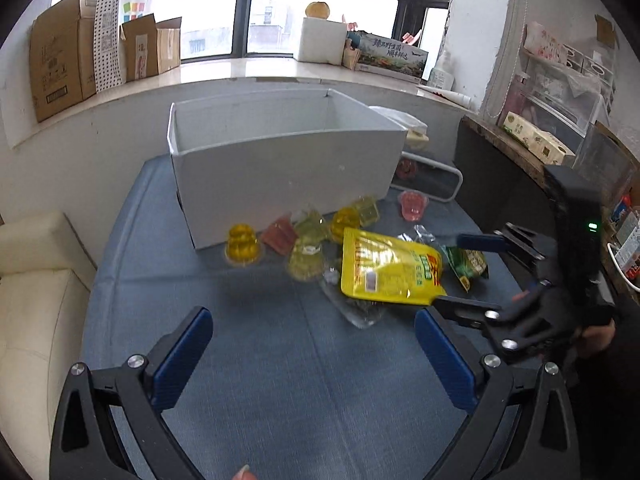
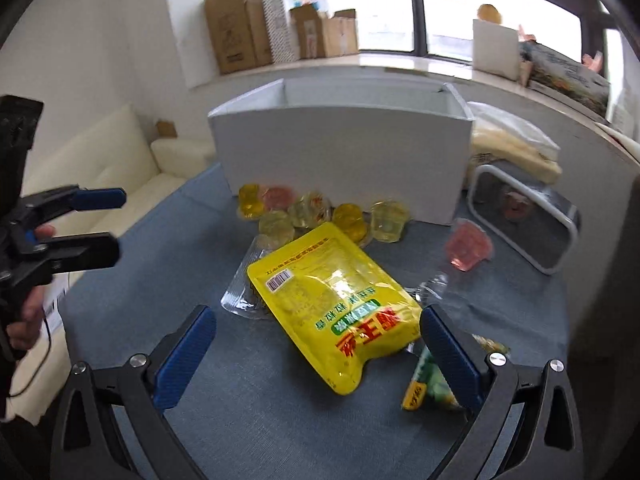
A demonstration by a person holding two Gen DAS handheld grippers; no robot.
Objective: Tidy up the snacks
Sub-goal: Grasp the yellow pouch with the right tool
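The right gripper [image 2: 318, 354] is hovering with its blue fingers [image 2: 186, 354] spread wide and gripping nothing, the yellow pouch [image 2: 332, 308] lying between and just ahead of them. The left gripper [image 1: 312, 354] is likewise standing wide open and empty, hanging over bare blue cloth [image 1: 280, 380] on the near side of the pouch. The pouch is resting partly on a clear plastic tray [image 2: 242, 280] and beside a green packet [image 2: 430, 384]. Beyond the pouch, a cluster of jelly cups [image 2: 348, 218] is sitting against the front wall of the white box [image 2: 344, 152], with a pink cup [image 2: 468, 246] off to the pouch's right. The pouch is looking glossy, soft and lightly filled, so it is likely to sag and slide; pinching a flat sealed edge or corner would probably hold better than squeezing the puffy middle.
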